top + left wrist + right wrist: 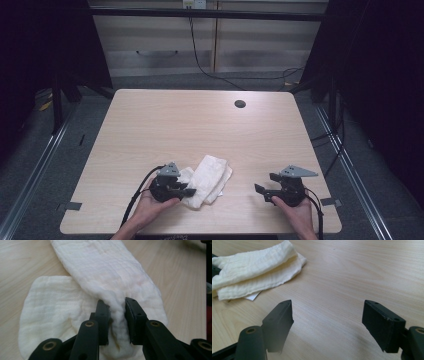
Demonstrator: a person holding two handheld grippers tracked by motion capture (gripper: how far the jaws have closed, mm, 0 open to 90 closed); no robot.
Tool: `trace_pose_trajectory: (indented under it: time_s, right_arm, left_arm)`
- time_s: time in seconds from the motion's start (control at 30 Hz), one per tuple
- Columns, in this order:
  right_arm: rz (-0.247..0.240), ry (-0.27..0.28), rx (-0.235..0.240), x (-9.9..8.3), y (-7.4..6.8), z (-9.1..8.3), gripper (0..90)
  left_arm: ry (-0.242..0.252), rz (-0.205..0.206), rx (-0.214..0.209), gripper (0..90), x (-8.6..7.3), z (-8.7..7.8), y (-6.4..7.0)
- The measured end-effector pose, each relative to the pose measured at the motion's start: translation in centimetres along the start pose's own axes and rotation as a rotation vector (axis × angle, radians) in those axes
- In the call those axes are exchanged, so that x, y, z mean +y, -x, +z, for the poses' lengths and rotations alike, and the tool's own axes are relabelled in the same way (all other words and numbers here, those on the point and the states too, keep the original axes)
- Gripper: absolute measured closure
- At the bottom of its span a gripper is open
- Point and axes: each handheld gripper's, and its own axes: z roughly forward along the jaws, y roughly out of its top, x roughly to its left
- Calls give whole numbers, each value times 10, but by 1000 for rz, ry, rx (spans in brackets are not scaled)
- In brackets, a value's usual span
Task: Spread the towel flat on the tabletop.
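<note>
Right now your 2 hands are coming in from the near edge of the table (150,115), each one holding a gripper. Your left gripper (187,192) is sitting near the front edge, left of centre, and it is pinching the cream cloth (207,180): in the left gripper view its jaws are standing close together with a bunched ridge of the cloth (105,287) squeezed between them. Your right gripper (264,193) is resting well apart from it, near the front right of the table, and in the right gripper view its jaws are standing wide apart over bare wood, holding nothing. The cloth (257,270) is lying folded on the tabletop just beyond your left gripper, with one thick fold lying over a flatter layer and reaching away toward the far right. Farther off, a dark round hole (240,104) is showing near the far edge of the table.
</note>
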Motion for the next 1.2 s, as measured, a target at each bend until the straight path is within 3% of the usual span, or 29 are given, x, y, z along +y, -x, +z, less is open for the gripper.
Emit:
trace_pose_trajectory:
  time_s: [0.13,0.17,0.3,0.4,0.5,0.57,0.63,0.67,0.7,0.77,0.87,0.97,1.2]
  right_arm:
    - [-8,-4,9,0,-1,1,249]
    - [-12,-8,15,0,-1,2,253]
    - [-16,-9,40,0,-2,3,297]
    - [-27,-12,87,5,-5,7,339]
    - [-39,-18,107,10,-7,9,362]
    - [-67,-28,142,18,-10,16,450]
    - [-71,-33,150,21,-11,20,461]
    - [-91,-49,158,28,-11,31,510]
    - [-91,-49,158,28,-11,31,510]
    - [-91,-67,184,39,-12,48,572]
    - [-80,-65,200,48,-13,62,625]
    - [-64,-70,224,47,-16,71,653]
    - [-110,-123,215,42,-23,80,645]
  left_arm:
    - [-2,11,0,682,1,0,3]
    - [-1,12,4,626,1,-1,3]
    - [32,-6,5,538,2,-7,1]
    - [68,-8,6,473,3,-18,1]
    - [97,-6,9,465,3,-24,-2]
    - [106,-20,18,510,3,-28,-5]
    - [97,-13,27,531,2,-28,-9]
    - [86,-11,41,617,2,-27,-10]
    - [70,-9,53,617,1,-25,-11]
    - [22,0,90,740,0,-17,-15]
    - [0,-8,100,810,-2,-12,-17]
    - [-6,-23,100,834,-2,-10,-20]
    - [-6,-12,105,843,-2,-9,-20]
